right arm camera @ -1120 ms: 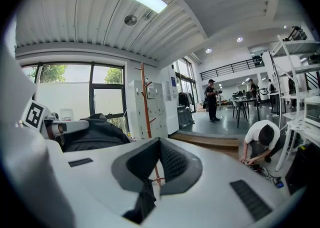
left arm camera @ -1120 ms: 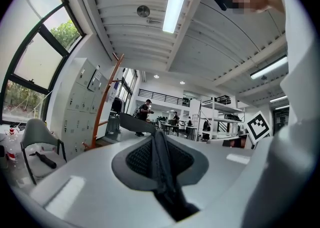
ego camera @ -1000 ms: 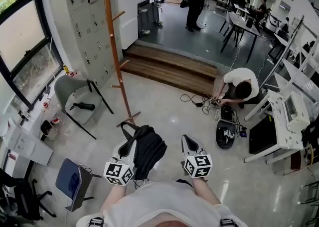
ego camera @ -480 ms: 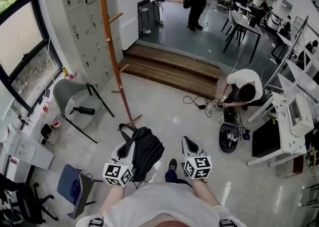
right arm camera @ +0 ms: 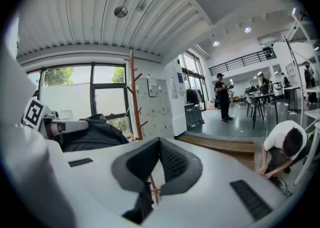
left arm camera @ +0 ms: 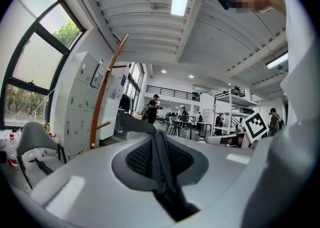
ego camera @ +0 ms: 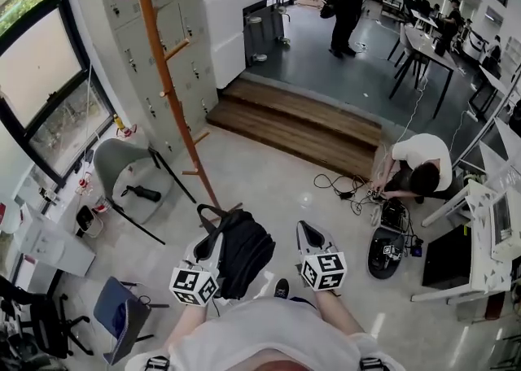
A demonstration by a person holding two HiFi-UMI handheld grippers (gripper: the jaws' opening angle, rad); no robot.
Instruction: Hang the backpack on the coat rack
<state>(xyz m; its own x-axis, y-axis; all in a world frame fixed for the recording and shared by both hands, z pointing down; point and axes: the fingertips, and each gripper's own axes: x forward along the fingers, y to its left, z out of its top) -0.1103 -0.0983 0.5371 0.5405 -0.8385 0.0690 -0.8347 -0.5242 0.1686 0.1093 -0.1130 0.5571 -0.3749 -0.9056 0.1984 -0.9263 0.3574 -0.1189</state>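
Observation:
The black backpack (ego camera: 244,249) hangs by its strap (left arm camera: 161,164) from my left gripper (ego camera: 208,233), whose jaws are shut on that strap. In the right gripper view the backpack (right arm camera: 95,132) shows at the left, beside the left gripper (right arm camera: 65,126). My right gripper (ego camera: 307,233) is level with the left one, a little right of the bag, its jaws shut with nothing between them. The tall orange-brown wooden coat rack (ego camera: 167,89) stands ahead and to the left, with pegs up its pole. The coat rack (left arm camera: 102,104) rises left of the jaws, and the coat rack (right arm camera: 135,97) stands before a window.
A grey chair (ego camera: 122,170) sits left of the rack's foot, with grey lockers (ego camera: 155,3) behind it. A wooden step (ego camera: 301,121) crosses ahead. A person (ego camera: 419,162) crouches over floor cables (ego camera: 342,186) at the right. A blue chair (ego camera: 118,308) stands at the lower left.
Both grippers and the hanging backpack have travelled forward over the floor. The coat rack, step and crouching person now stand closer and lower in the head view.

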